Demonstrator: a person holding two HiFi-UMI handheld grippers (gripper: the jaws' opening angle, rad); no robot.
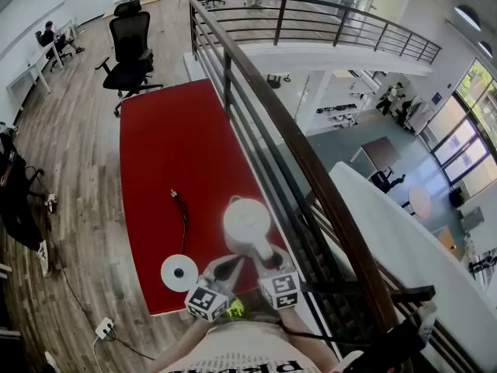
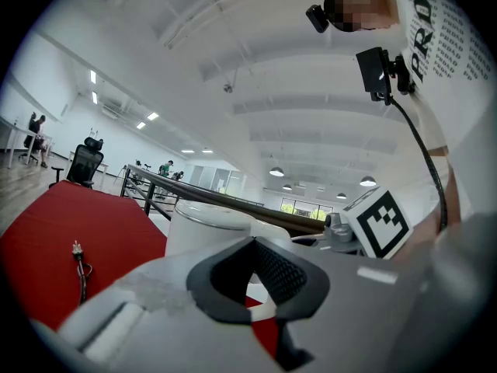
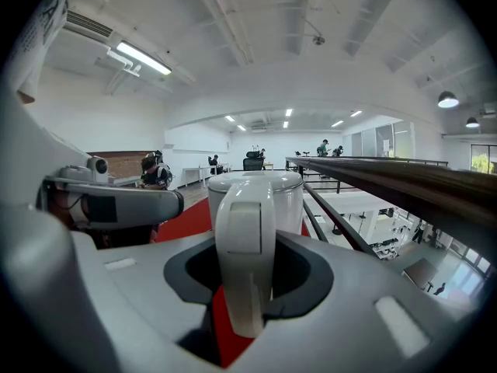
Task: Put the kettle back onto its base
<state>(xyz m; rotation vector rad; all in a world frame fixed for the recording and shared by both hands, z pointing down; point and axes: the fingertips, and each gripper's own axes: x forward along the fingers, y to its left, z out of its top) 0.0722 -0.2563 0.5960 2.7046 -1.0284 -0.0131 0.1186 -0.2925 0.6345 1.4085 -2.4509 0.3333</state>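
Observation:
The white kettle point(image 1: 247, 222) stands on the red table point(image 1: 167, 146), near its right edge and close to me. Its handle point(image 3: 245, 255) points toward me, and my right gripper point(image 1: 264, 253) is shut on it; in the right gripper view the handle fills the space between the dark pads of this gripper point(image 3: 248, 282). The round white base point(image 1: 179, 272) lies flat, left of the kettle, near the front edge. My left gripper point(image 1: 227, 269) hangs between base and kettle, shut with nothing in it. In the left gripper view its tips point(image 2: 252, 243) meet in front of the kettle point(image 2: 206, 228).
A black cord with a plug point(image 1: 182, 216) lies on the table behind the base. A dark railing point(image 1: 295, 146) runs along the table's right side, with a drop to a lower floor beyond. An office chair point(image 1: 130, 49) stands at the far end; a power strip point(image 1: 105, 329) lies on the floor.

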